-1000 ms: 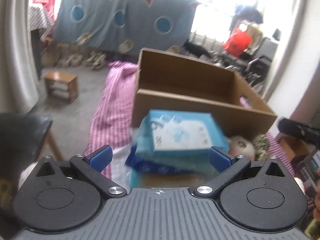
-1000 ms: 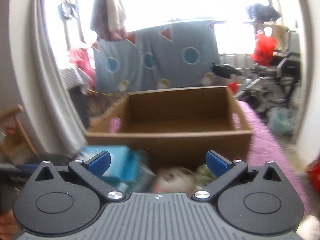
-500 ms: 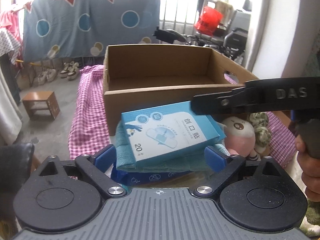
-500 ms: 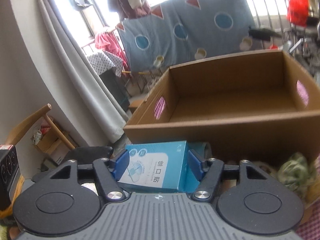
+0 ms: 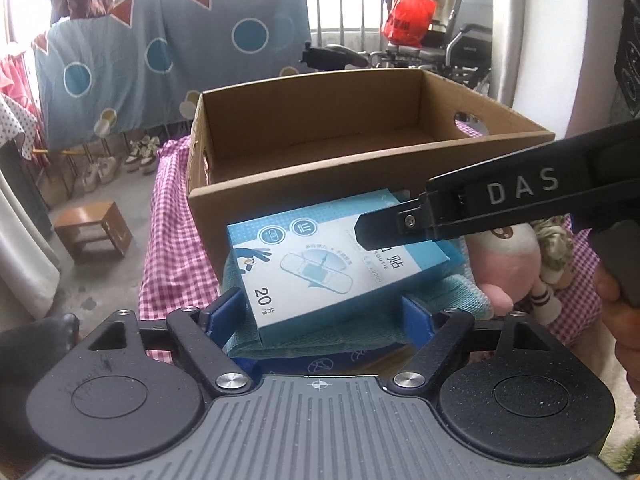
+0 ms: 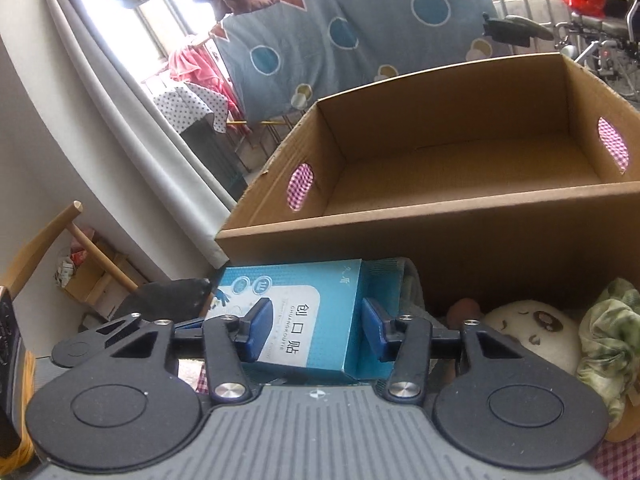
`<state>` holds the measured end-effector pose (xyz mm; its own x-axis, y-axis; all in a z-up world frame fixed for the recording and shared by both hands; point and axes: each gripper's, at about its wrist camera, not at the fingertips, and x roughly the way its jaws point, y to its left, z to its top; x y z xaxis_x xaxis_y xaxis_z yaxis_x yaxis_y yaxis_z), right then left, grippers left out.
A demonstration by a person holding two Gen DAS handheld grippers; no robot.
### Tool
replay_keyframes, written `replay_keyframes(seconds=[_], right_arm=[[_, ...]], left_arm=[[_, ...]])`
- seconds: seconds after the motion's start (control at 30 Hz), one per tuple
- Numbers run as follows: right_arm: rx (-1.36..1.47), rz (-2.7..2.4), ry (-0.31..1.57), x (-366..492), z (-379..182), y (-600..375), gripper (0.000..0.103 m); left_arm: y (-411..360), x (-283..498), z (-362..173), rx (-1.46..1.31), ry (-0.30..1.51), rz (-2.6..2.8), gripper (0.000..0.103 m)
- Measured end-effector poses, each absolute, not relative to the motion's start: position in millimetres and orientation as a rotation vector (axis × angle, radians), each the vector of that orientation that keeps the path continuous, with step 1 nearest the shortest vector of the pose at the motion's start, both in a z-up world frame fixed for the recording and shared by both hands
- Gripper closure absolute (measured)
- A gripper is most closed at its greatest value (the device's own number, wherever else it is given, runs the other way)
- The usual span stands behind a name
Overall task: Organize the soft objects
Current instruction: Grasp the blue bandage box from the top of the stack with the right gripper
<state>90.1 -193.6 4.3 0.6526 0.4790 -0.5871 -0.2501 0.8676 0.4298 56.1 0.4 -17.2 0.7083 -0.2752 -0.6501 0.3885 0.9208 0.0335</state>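
A blue bandage box (image 5: 336,264) lies on a folded teal towel (image 5: 332,324) in front of an empty cardboard box (image 5: 352,148). My left gripper (image 5: 328,312) is open, its fingers either side of the towel and box. My right gripper (image 6: 316,330) has closed in on the blue box (image 6: 304,320), pads at its two sides; one right finger (image 5: 460,208) crosses the left wrist view. A pink and white plush toy (image 5: 504,256) and a green scrunchie (image 6: 608,340) lie to the right.
The cardboard box (image 6: 460,168) stands on a pink checked cloth (image 5: 172,240). A small wooden stool (image 5: 94,232) is on the floor at left. A wooden chair (image 6: 48,248) and a grey curtain (image 6: 132,120) are left of the box.
My right gripper has moved left over the blue box and narrowed its jaws around it. My left gripper has come closer to the towel and box.
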Motion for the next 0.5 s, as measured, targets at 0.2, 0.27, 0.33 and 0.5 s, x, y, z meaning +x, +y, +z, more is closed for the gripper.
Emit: replay_keyframes(seconds=[0.2, 0.27, 0.33, 0.5], right_arm=[[0.298, 0.433, 0.751, 86, 12, -193, 0.056], [0.289, 0.443, 0.744, 81, 15, -193, 0.056], [0.276, 0.452, 0.73, 76, 21, -192, 0.056], [0.255, 0.482, 0.683, 66, 34, -194, 0.056]], left_arm=[[-5, 48, -11, 0.197, 0.675, -0.349, 0.021], [-6, 43, -5, 0.207, 0.66, -0.34, 0.021], [-7, 35, 2, 0.216, 0.633, -0.332, 0.021], [-12, 24, 14, 0.231, 0.589, -0.313, 0.021]])
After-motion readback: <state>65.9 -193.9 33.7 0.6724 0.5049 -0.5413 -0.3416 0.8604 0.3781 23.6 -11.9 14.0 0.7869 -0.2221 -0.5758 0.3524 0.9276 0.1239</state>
